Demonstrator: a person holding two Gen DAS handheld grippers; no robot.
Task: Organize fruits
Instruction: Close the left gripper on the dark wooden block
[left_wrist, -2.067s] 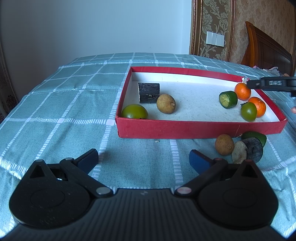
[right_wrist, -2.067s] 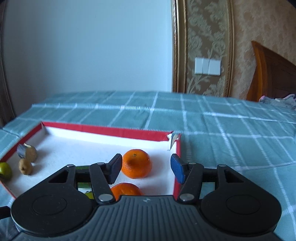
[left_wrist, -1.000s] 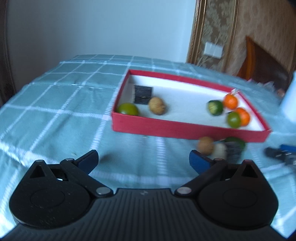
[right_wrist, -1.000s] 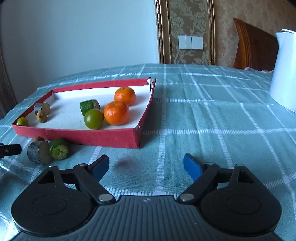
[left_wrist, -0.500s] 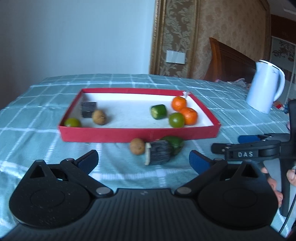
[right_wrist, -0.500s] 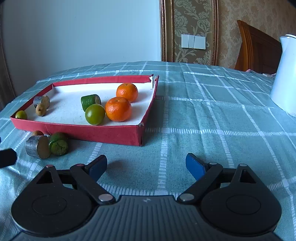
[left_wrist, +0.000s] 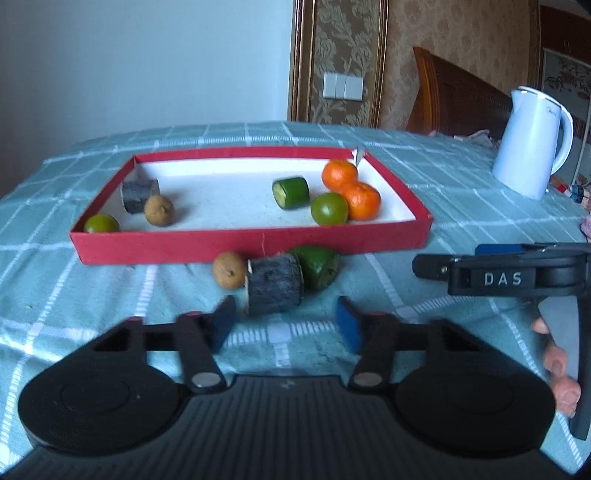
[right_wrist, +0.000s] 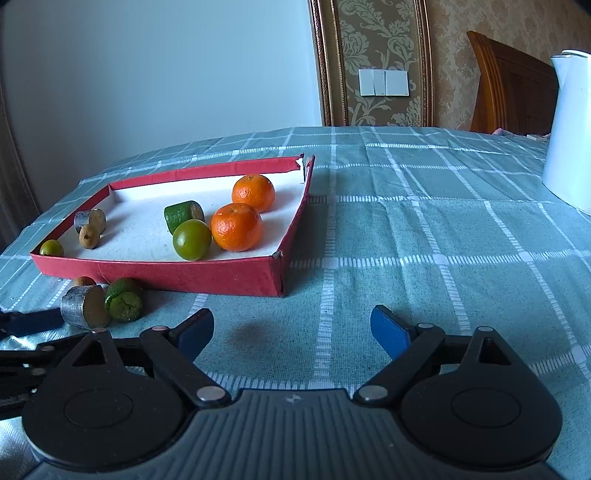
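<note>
A red tray (left_wrist: 251, 243) on the checked cloth holds two oranges (left_wrist: 351, 188), a round green fruit (left_wrist: 328, 208), a green cut piece (left_wrist: 291, 192), a dark cylinder piece (left_wrist: 139, 195), a brown fruit (left_wrist: 159, 210) and a small green fruit (left_wrist: 101, 223). In front of the tray lie a brown fruit (left_wrist: 229, 274), a dark cylinder (left_wrist: 274, 283) and a green piece (left_wrist: 318, 266). My left gripper (left_wrist: 286, 326) is just short of that dark cylinder. Its jaws are closing and the pads touch nothing. My right gripper (right_wrist: 291, 330) stands open over bare cloth, right of the tray (right_wrist: 221, 275).
A white kettle (left_wrist: 532, 144) stands at the back right of the table. The right gripper's body (left_wrist: 498, 275), held by a hand (left_wrist: 557, 369), sits right of the loose pieces. A wooden headboard and a wall switch are behind the table.
The left gripper swung right, came close to the three loose pieces in front of the tray, and its jaws narrowed from wide open. The right gripper stayed where it was.
</note>
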